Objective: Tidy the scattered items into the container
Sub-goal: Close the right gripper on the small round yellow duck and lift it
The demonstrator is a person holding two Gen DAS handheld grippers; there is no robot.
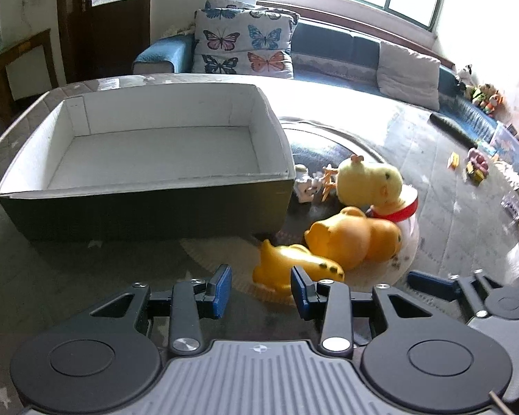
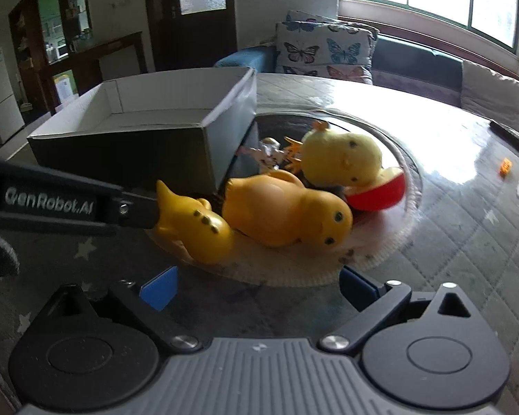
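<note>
The open dark-sided cardboard box with a white lining (image 1: 148,159) shows a bare floor, and we take it as landmark. Just beside its right wall we count two glossy orange rubber toys — a small one (image 1: 294,266) and a larger one (image 1: 356,238) — one fuzzy yellow plush chick (image 1: 366,180), one red-and-white ball (image 1: 406,209) and some small figurines (image 1: 309,185). The left gripper (image 1: 261,285), jaws spread, faces the small toy, probably to grasp it; the right gripper (image 2: 256,287), jaws wide apart, holds nothing.
</note>
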